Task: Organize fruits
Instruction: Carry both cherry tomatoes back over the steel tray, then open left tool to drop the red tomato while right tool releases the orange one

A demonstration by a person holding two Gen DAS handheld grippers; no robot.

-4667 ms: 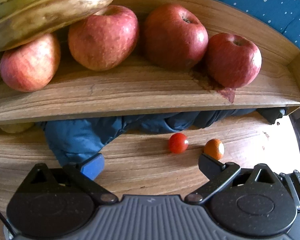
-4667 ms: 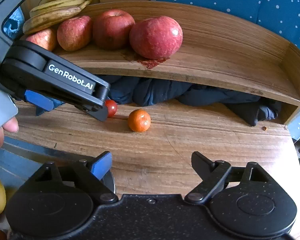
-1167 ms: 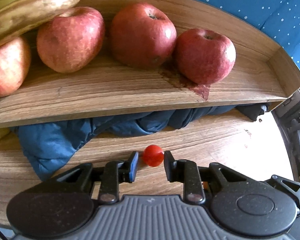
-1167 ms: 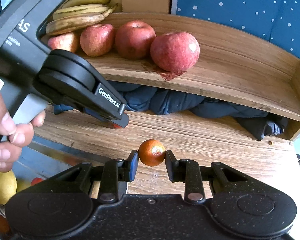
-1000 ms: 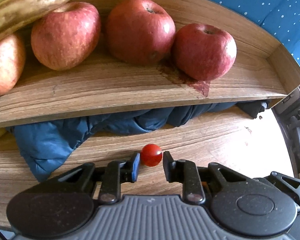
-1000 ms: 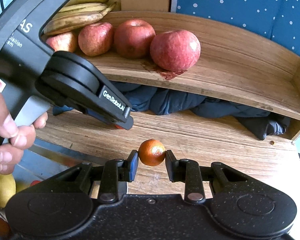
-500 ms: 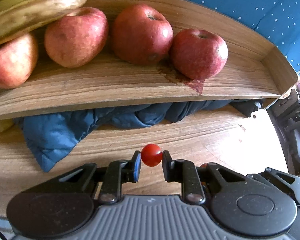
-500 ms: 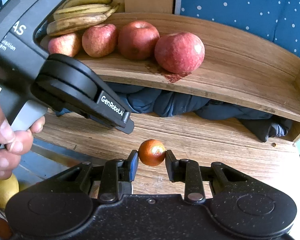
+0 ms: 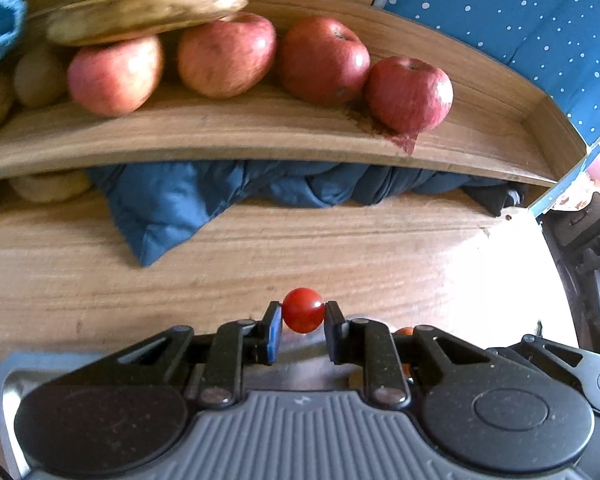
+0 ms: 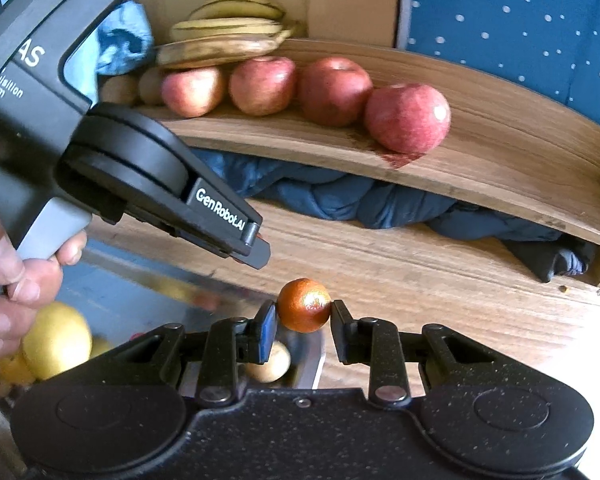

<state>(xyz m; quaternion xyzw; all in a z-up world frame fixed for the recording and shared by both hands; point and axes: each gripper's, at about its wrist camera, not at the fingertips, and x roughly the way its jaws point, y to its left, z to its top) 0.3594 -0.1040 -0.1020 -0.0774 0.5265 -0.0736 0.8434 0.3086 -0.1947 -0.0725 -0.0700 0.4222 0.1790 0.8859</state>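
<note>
bare wooden tabletop [image 9: 380, 248] lies below left hand-held gripper [image 9: 302, 322] pinching cherry tomato [image 9: 302, 310], right hand-held gripper [image 10: 303, 322] pinching what looks like a mandarin [image 10: 303, 305].

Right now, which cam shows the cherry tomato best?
Left wrist. The cherry tomato sits centred and sharp, pinched between the left gripper pads, above the wooden tabletop. In the right wrist view that gripper's body hides it; at most a red sliver shows by the fingertip.
</note>
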